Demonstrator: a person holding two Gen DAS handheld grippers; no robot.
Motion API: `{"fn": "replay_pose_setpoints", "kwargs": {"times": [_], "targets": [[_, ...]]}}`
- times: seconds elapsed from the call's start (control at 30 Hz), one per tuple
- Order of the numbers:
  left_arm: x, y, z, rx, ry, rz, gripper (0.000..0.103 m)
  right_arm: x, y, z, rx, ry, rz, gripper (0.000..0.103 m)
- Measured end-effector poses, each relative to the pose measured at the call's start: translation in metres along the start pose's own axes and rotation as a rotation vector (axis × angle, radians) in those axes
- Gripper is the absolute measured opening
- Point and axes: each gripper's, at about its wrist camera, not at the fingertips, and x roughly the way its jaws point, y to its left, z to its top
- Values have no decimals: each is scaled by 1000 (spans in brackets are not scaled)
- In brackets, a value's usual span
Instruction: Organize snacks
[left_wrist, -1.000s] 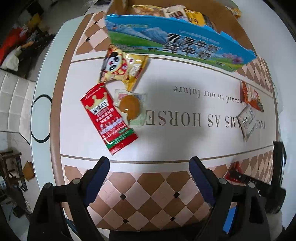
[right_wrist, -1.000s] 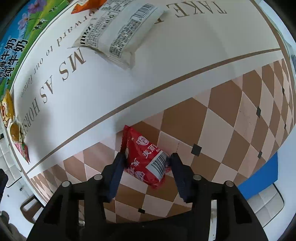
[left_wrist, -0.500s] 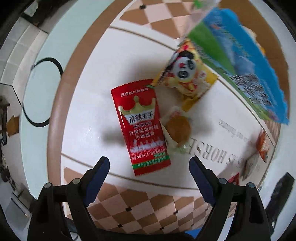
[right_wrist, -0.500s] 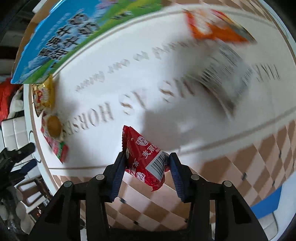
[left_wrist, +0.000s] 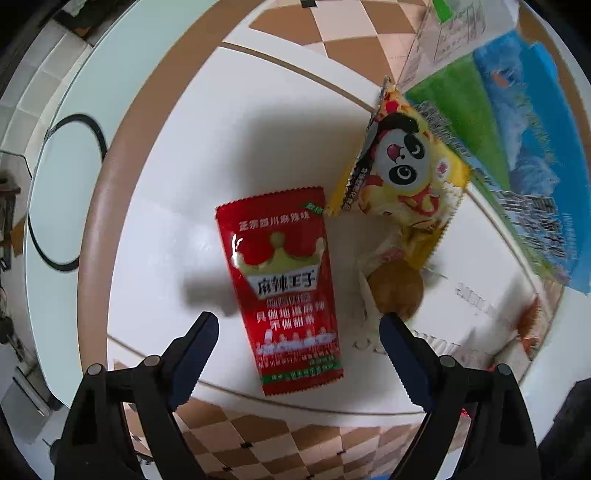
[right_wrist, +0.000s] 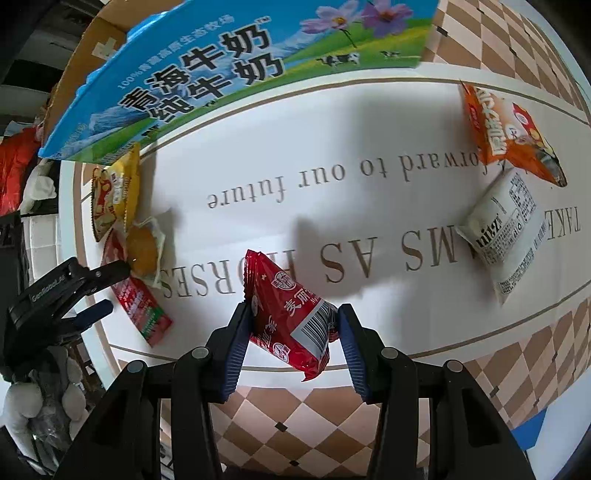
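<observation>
Across the tablecloth (right_wrist: 332, 122) snacks lay loose, so my right gripper (right_wrist: 293, 325) clenched a red pack (right_wrist: 291, 317) for the box (right_wrist: 221, 74) while my left gripper (left_wrist: 299, 332) gaped above a red sachet (left_wrist: 284, 291), ready to grab.

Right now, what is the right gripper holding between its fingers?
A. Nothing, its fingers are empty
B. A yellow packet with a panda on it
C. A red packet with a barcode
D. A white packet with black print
C: in the right wrist view the right gripper is shut on the red packet with a barcode, both blue pads pressing its sides, while the white packet lies apart on the table.
</observation>
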Motion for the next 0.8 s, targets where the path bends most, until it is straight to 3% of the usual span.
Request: {"fn": "replay_pose_setpoints", "kwargs": {"times": [0.13,0.43,0.5,0.57,0.8], "targets": [[-10,15,-9,-24,-31,19,90,-10,-3,-1,-2,-18,7,50],[26,5,-15,23,20,82,88,-14,-15,5,5,-13,-1,50],[26,-2,-15,46,-17,123,80,-10,-11,2,2,-12,-9,50],[21,-8,-20,92,-65,169,49,-7,-10,1,2,-10,-12,50],[22,-7,-32,146,-76,191,44,-2,-1,1,-8,-15,-16,50]]}}
